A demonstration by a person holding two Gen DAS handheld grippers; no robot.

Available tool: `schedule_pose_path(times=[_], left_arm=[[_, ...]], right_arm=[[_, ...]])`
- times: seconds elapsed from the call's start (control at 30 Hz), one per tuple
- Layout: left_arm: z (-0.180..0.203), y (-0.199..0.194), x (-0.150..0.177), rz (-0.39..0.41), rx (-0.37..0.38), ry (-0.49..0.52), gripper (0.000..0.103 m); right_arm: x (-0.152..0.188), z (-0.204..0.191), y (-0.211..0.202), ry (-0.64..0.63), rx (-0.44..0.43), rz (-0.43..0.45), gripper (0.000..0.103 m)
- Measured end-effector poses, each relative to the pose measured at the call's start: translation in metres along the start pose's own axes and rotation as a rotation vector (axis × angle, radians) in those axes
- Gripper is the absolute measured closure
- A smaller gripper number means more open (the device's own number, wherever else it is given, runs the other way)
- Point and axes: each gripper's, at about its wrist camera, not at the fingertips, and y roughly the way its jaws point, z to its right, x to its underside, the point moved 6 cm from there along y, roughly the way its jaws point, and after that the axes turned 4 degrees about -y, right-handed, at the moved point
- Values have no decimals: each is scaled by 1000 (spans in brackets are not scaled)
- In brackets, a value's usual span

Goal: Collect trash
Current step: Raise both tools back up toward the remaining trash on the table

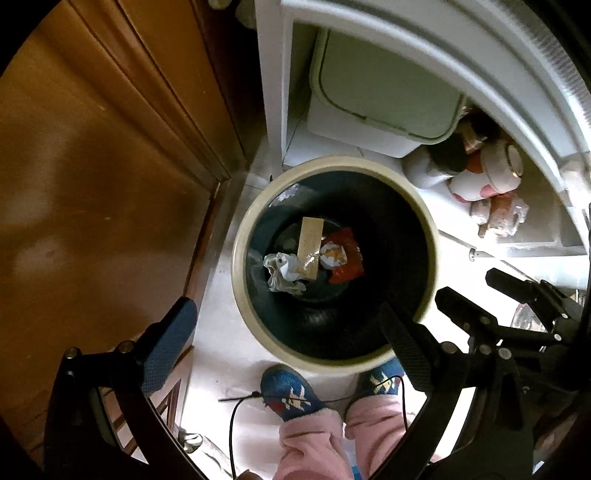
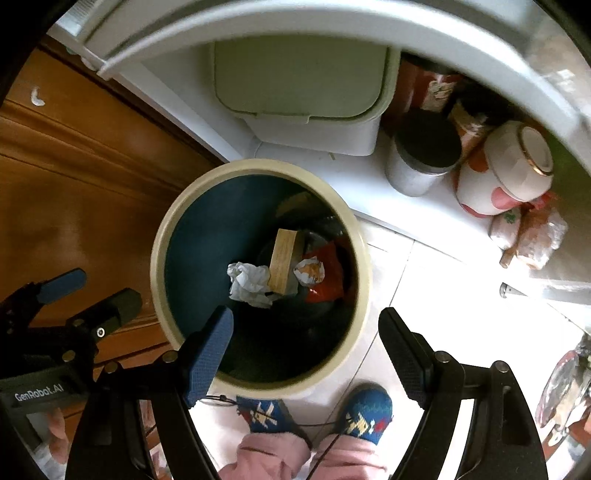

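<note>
White floor point(image 2: 424, 280) — trash bin point(image 2: 258, 168) holds crumpled paper point(image 2: 247, 282).

This is a home, probably a kitchen corner. The floor point(image 2: 424, 280) has pale tiles, and a wooden cabinet point(image 1: 92, 177) stands on one side. Under a white shelf unit point(image 2: 295, 33) are a lidded white bin point(image 2: 299, 88), a metal canister point(image 2: 421, 162) and stacked ceramic bowls point(image 2: 506, 170). A person stands there in patterned slippers point(image 2: 369, 410) and pink trousers point(image 1: 314, 439).
</note>
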Motion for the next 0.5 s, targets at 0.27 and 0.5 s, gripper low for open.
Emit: schedule_pose_path(times=[0.27,0.5], left_arm=[[6,-74,6,-8,-5,-37,18],[24,-163,12,13,31,-2,21]], right_arm=[[9,-3,-70,37,-11,14,21],[16,-10,-160,42,-24,43,21]])
